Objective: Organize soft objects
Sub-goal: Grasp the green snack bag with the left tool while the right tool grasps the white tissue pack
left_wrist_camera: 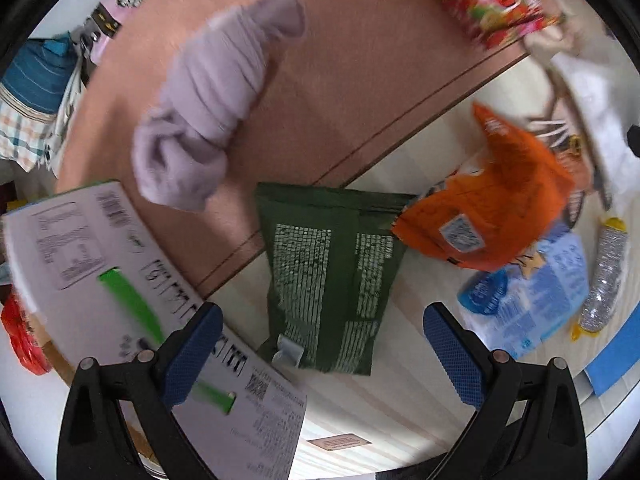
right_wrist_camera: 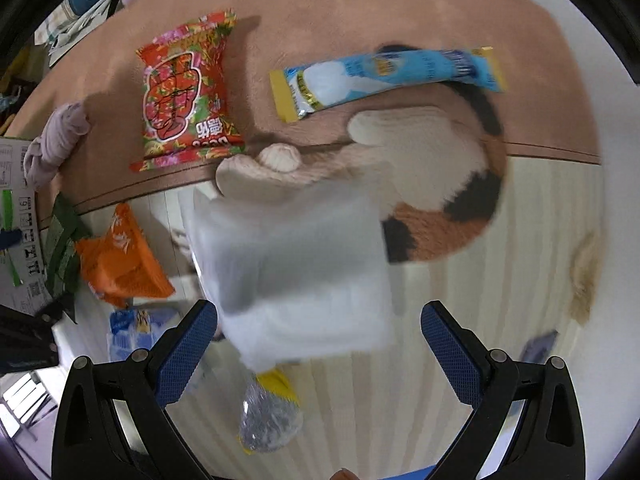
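Observation:
My left gripper (left_wrist_camera: 322, 356) is open and empty above a dark green pouch (left_wrist_camera: 328, 276) on the pale floor. A rolled lilac cloth (left_wrist_camera: 208, 100) lies on the brown mat (left_wrist_camera: 352, 80) beyond it. An orange bag (left_wrist_camera: 500, 200) and a blue packet (left_wrist_camera: 528, 300) lie to the right. My right gripper (right_wrist_camera: 320, 356) is open above a white soft pack (right_wrist_camera: 292, 272). Behind that lies a calico plush cat (right_wrist_camera: 420, 184). On the mat (right_wrist_camera: 360, 8) are a red snack bag (right_wrist_camera: 184, 92) and a long blue packet (right_wrist_camera: 384, 76). The lilac cloth (right_wrist_camera: 56, 140) sits far left.
A white cardboard box (left_wrist_camera: 100, 264) stands at the left, under my left finger. A clear crinkled packet with yellow ends (left_wrist_camera: 604, 276) lies far right, and shows below the white pack in the right wrist view (right_wrist_camera: 268, 420). Clothes pile at the upper left (left_wrist_camera: 36, 92).

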